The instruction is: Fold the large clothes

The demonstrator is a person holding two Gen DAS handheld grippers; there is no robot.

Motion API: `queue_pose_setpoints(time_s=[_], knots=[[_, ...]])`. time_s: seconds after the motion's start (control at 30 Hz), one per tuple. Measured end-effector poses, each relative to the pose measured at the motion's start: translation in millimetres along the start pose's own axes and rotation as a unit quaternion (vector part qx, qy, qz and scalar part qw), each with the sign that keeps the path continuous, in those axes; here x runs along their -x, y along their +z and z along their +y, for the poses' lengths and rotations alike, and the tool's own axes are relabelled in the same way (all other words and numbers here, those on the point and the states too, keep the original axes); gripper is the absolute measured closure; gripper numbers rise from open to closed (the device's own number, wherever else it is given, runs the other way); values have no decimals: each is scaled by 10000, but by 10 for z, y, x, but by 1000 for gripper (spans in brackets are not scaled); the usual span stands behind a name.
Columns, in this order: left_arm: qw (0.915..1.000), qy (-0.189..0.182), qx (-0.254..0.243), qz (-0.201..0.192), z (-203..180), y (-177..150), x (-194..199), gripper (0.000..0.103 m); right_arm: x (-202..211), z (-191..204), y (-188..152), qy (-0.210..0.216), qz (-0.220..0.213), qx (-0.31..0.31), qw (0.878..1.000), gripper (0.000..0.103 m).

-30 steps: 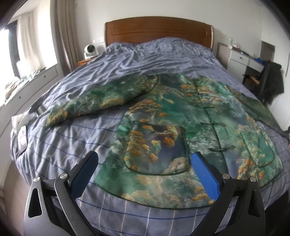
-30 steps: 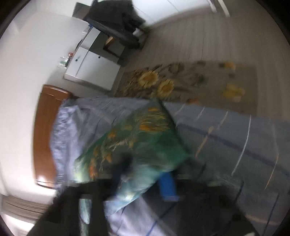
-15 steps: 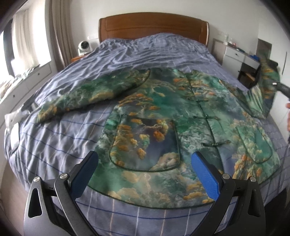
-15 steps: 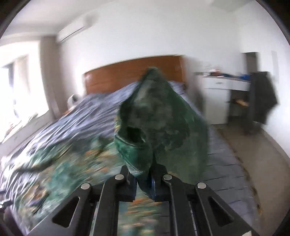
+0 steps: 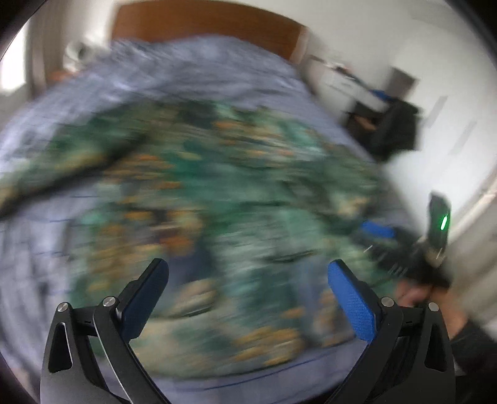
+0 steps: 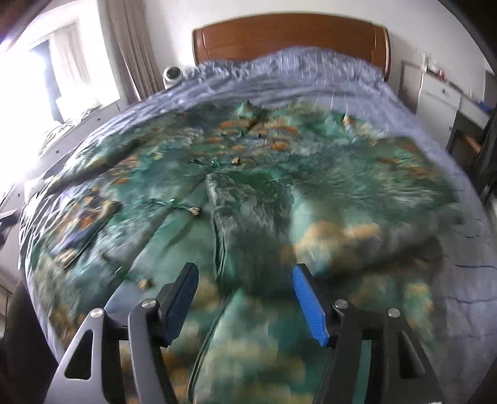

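Across the middle of the bed (image 6: pixel 310 71) lies the green floral jacket (image 6: pixel 279 192), no lettering legible, both the left gripper (image 5: pixel 248 298) and right gripper (image 6: pixel 245 298) released, the right's jaws just opened.

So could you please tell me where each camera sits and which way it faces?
Left wrist: on the left claw, aimed down across the jacket toward the headboard; shows its open fingers, the right claw, a hand.
Right wrist: on the right claw, same aim; shows its open fingers.
Shared: jacket, bed, headboard.
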State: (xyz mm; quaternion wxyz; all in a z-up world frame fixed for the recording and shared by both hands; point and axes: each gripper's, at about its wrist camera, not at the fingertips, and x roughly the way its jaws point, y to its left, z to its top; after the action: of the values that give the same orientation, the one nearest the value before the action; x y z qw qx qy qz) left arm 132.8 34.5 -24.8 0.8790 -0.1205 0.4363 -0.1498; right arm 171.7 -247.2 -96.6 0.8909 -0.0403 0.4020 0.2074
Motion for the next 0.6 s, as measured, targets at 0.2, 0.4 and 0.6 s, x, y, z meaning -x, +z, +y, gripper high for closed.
queue_pose_setpoints(time_s=[0.2,0.4,0.6], knots=[[9846,-1345,85,1117,-573,590,-1266,3,584,-24,-267,-157,-369,-209,9990,35],[9690,-969,941,2067,-706,547,-2331,52,906,5,-356,-100,-636,-367,9972,35],[9808,-843,502,1686,-998,753,-1987,96,1053,-135,-412,-236,-829,-530,9949,35]])
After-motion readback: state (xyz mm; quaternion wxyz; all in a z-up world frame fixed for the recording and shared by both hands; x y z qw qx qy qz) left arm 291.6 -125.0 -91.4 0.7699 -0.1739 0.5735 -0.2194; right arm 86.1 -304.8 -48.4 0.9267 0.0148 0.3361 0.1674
